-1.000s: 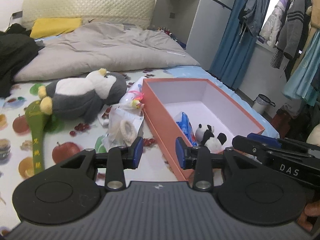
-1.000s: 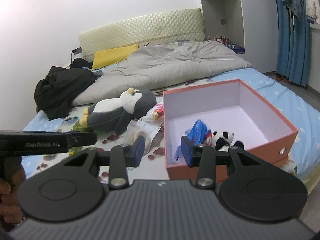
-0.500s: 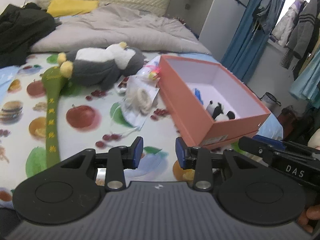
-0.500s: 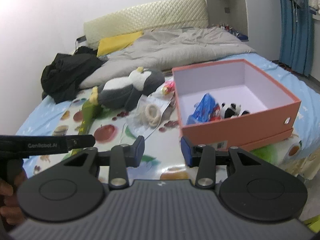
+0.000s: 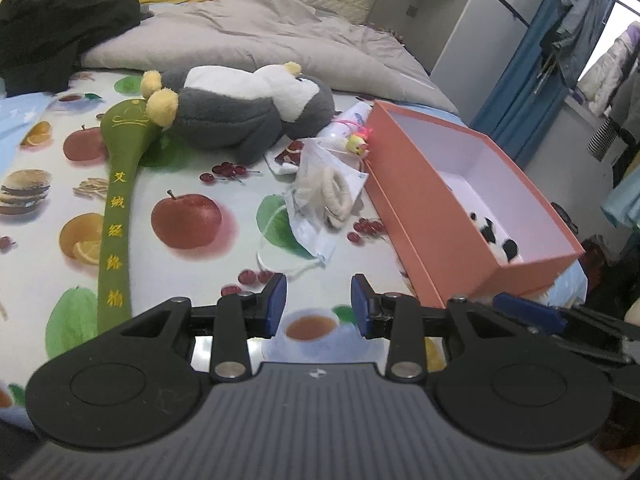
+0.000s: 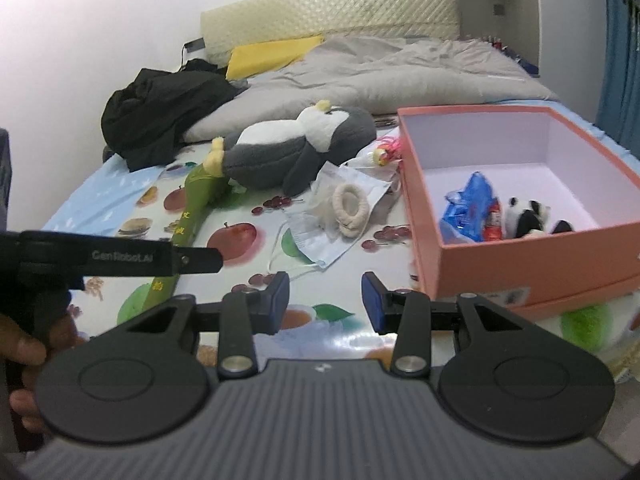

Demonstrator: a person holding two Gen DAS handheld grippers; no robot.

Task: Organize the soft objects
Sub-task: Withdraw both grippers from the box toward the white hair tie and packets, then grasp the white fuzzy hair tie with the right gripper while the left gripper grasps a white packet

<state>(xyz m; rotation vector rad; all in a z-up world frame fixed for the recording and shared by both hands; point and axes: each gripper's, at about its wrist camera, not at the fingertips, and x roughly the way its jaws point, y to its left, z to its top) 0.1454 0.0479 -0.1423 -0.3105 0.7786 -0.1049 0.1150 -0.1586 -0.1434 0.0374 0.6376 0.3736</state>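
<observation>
My left claw [image 5: 318, 306] and right claw [image 6: 325, 304] part-open, empty; penguin plush [image 5: 248, 114], face mask [image 5: 316, 200] left of orange box [image 5: 452, 216].

The left gripper [image 5: 318, 304] sits low in the middle of its own view, angled downward, its two blue-padded fingers [image 5: 276, 300] parted with nothing between them. In the right wrist view the same tool shows at the left edge as a black bar, and a hand [image 6: 24, 364] wraps its handle at the lower left of the frame. The right gripper [image 6: 326, 304] is likewise tipped downward in the lower middle of its view, its fingers [image 6: 370, 300] apart and empty. Its black body also reaches in from the lower right of the left wrist view, close beside the left gripper.
</observation>
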